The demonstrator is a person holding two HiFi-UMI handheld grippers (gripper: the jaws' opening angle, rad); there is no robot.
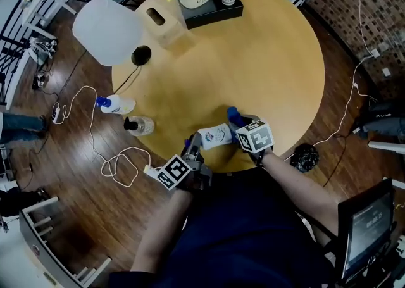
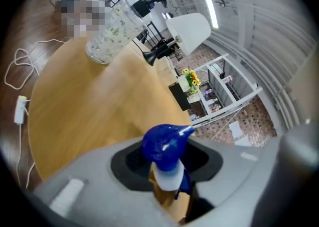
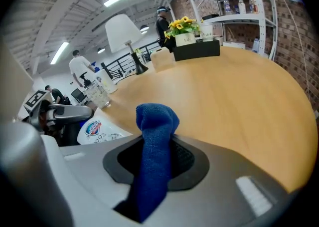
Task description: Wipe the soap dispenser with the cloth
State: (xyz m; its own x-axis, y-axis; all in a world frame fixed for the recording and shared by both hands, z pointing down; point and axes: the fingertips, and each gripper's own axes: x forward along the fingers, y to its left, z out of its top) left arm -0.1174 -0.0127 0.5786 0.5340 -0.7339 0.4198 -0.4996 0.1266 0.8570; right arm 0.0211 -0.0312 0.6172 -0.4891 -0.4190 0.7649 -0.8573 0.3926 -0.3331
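Two other bottles sat at the left rim of the round wooden table (image 1: 278,71): a white bottle with a blue cap (image 1: 118,104) and a clear bottle with a black cap (image 1: 140,126), both well apart from the work.

At the near edge of the table, the left gripper (image 1: 192,148) was clamped on the soap dispenser (image 1: 215,136). In the left gripper view, the jaws were closed against its white neck. Its glossy blue pump head (image 2: 165,143) stuck out just beyond them, the spout pointing right.

The dispenser was a small white bottle with a printed label (image 3: 94,128) in red and blue on its side. In the head view it was tipped over on a slant, not upright, reaching from the left gripper's tips toward the right gripper. The pictures did not show whether it rested on the tabletop or was held just above it.

Just right of the bottle, the right gripper (image 1: 243,126) was pinched shut on the cloth (image 3: 154,157). This was a dark blue knitted cloth, and a bunched fold of it stood up past the jaws. In the right gripper view the bottle's labelled side lay close to the left of that fold, beside it. Whether cloth and bottle touched could not be made out.
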